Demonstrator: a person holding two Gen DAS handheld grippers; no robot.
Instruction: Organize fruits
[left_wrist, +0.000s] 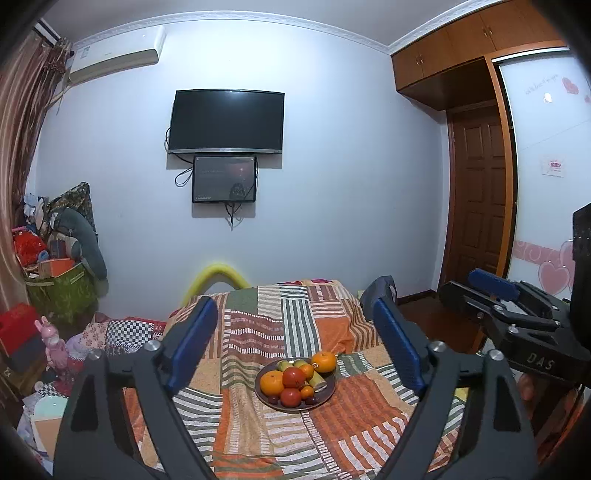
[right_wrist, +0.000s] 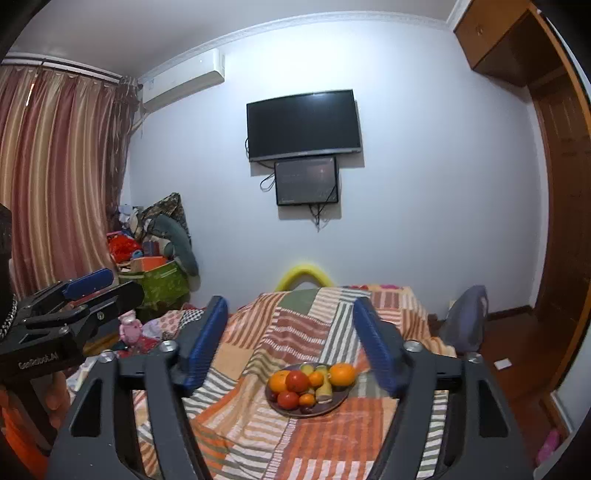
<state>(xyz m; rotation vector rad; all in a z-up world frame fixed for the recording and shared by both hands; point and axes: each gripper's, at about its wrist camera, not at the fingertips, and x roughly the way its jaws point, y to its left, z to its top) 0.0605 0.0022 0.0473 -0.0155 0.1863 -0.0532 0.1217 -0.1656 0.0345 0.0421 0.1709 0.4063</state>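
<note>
Left wrist view looks out between the two blue-padded fingers of the left gripper, which stand wide apart with nothing between them, so it is released; the right gripper in its own view is equally spread and empty. Straight ahead and below both, near the middle of the bed with its striped patchwork cover, sits the plate heaped with fruit: two tomatoes, several oranges, small dark fruits at the near rim, and yellow-green pieces, perhaps bananas, whose long axis runs from far left to near right. One large orange lies at the far right edge of the plate, seemingly half off it, though I cannot tell whether it rests on the rim or on the bed. From the left gripper the plate lies dead centre; from the right it lies slightly right of centre. Neither seems clearly nearer, and the stray orange falls on the right gripper's side. Seen from the left wrist, the right gripper's body reads "DAS"; from the right wrist, the left one reads what seems to be "GenRobot.AI". Farther off, the far wall carries a dark television with a smaller screen below; pink writing on the wardrobe door at far right is illegible.
</note>
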